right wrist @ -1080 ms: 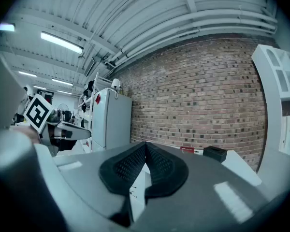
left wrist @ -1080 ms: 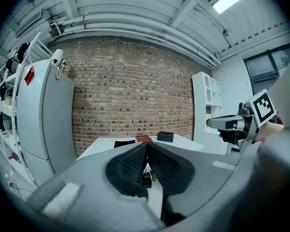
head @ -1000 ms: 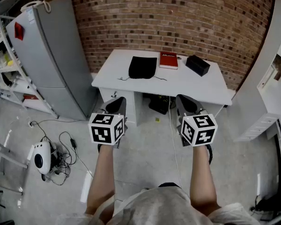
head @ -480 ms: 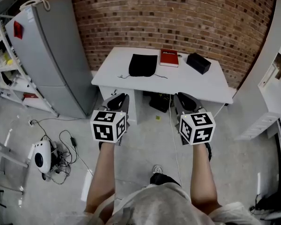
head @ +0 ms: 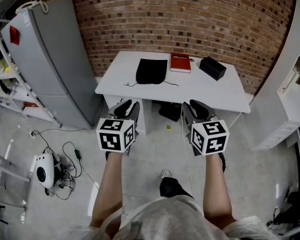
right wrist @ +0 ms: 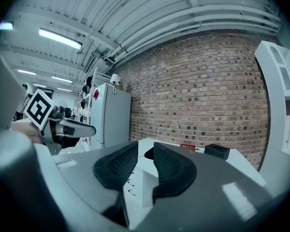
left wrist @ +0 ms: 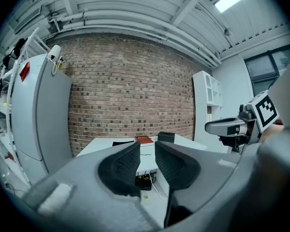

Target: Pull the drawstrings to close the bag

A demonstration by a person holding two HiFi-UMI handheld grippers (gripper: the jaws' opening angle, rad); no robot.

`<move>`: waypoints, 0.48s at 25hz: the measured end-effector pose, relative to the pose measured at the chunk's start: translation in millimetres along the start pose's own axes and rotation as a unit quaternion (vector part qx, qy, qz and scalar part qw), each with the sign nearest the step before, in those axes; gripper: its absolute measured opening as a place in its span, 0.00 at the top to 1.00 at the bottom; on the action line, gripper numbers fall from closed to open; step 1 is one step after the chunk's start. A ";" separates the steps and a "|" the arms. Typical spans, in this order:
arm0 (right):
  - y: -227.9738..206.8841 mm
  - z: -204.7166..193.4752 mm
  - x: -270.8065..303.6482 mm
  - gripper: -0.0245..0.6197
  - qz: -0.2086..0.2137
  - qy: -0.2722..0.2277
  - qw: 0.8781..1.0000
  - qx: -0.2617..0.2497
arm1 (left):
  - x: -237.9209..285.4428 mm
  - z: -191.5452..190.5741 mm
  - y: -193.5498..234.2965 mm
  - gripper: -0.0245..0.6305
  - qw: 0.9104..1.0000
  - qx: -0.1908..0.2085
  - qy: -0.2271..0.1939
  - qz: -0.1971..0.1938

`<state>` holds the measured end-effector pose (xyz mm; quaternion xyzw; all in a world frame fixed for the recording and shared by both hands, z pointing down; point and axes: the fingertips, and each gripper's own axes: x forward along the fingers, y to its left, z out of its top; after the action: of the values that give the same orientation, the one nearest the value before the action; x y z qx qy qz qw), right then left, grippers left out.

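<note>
A black drawstring bag lies flat on the white table, its thin strings trailing out at its near end. The bag shows small and far off in the left gripper view. My left gripper and right gripper are held side by side in the air, short of the table's near edge and well away from the bag. The jaws of both have just been opening; they stand partly open with nothing between them.
A red book and a black box lie on the table to the right of the bag. A grey fridge stands at the left, white shelving at the right. Cables and a white device lie on the floor at the left.
Both grippers' jaws have gone from shut to partly open. Both hands have moved a little forward toward the table, which now sits slightly closer in the head view.
</note>
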<state>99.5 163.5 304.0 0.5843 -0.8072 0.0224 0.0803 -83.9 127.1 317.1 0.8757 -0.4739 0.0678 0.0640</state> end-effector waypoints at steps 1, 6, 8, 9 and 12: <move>-1.4 -0.3 5.7 0.79 0.001 0.001 1.000 0.000 | 4.5 0.5 3.2 0.81 1.000 0.000 0.000 0.002; -13.2 -3.3 37.3 0.75 0.008 0.004 1.000 0.002 | 34.3 1.6 19.8 0.77 1.000 -0.005 0.002 0.008; -20.1 -5.5 50.7 0.74 0.011 0.009 1.000 0.003 | 48.2 2.8 26.7 0.77 1.000 -0.006 0.003 0.011; -24.3 -7.0 57.0 0.73 0.011 0.012 1.000 0.004 | 55.2 3.2 29.4 0.77 1.000 -0.006 0.004 0.013; -36.9 -10.1 76.2 0.70 0.015 0.020 1.000 0.010 | 76.2 3.8 37.8 0.77 1.000 -0.009 0.010 0.015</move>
<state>112.3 81.5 323.7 0.5724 -0.8138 0.0435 0.0908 -74.0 43.4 328.8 0.8670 -0.4870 0.0726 0.0758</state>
